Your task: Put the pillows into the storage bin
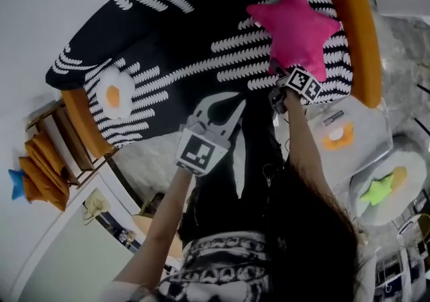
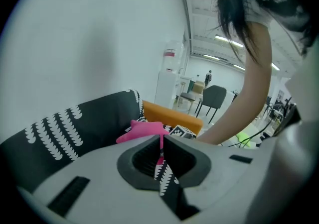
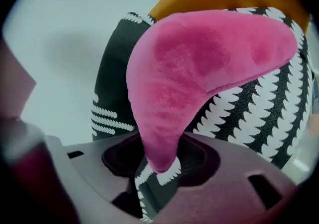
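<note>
A pink star pillow (image 1: 295, 22) lies on the black-and-white patterned sofa (image 1: 188, 32), near its right orange armrest. My right gripper (image 1: 275, 71) is at the star's lower point. In the right gripper view that point of the pink star pillow (image 3: 189, 68) runs down between the jaws, and the right gripper (image 3: 159, 161) is shut on it. My left gripper (image 1: 220, 103) hangs over the seat's front edge, apart from the pillow, its jaws together with nothing between them. A fried-egg pillow (image 1: 114, 94) lies at the sofa's left end. The left gripper view shows the pink star (image 2: 144, 129) beyond its jaws (image 2: 161, 148).
A clear storage bin (image 1: 376, 126) stands on the floor right of the sofa with an egg-shaped pillow (image 1: 338, 136) inside. Beside it, a round white container (image 1: 413, 166) holds a green star pillow (image 1: 377, 190). Orange cushions (image 1: 44, 166) and a blue star (image 1: 15, 183) sit at the far left.
</note>
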Available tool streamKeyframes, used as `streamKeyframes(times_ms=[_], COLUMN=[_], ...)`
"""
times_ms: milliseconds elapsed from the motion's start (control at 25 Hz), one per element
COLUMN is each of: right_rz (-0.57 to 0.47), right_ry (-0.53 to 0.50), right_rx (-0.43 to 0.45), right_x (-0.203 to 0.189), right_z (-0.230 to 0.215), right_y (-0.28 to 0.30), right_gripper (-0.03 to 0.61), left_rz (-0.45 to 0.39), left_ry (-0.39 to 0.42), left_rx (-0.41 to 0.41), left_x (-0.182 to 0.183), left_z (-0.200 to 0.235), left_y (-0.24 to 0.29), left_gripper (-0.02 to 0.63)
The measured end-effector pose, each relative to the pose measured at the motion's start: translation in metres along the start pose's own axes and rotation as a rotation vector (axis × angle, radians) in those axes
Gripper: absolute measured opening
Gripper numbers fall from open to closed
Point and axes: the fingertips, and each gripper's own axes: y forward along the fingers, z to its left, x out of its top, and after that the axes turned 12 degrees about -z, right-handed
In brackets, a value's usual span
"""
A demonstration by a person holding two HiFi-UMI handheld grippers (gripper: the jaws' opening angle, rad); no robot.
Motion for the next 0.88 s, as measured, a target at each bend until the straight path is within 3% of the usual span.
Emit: streamKeyframes(times_ms=[160,320,440,680,880], right_rz=[-0.113,-0.152,-0.135,-0.179,-0.258], right_ry=[0.202,0.21,0.224,0.373,0.375], right_rx=[0.114,0.153,0.199,0.292,0.309], right_x=[0.032,0.03,0.009,-0.06,-0.115], right_z=[0.046,0.075,0.097,0.139,0.149], right_y=[-0.028,-0.079,-0.12,-0.198,-0.254], right_gripper=[0.17,0.155,0.138,0.124,0.123], left_rz=[-0.049,-0.08,-0.086,-0.114,-0.132], left_ry=[0.015,0.064,0.08,0.113,0.152], left_rx=[-0.01,-0.05,-0.082,-0.136,-0.227], left_x=[0.019,0.032,0.038,0.035,0.026], left_z=[-0.004,-0.02,-0.034,-0.057,-0.083], left_y=[-0.013,-0.043,-0.067,-0.128,-0.168], left_gripper=[0.017,0.017,0.017,0.017,0.017])
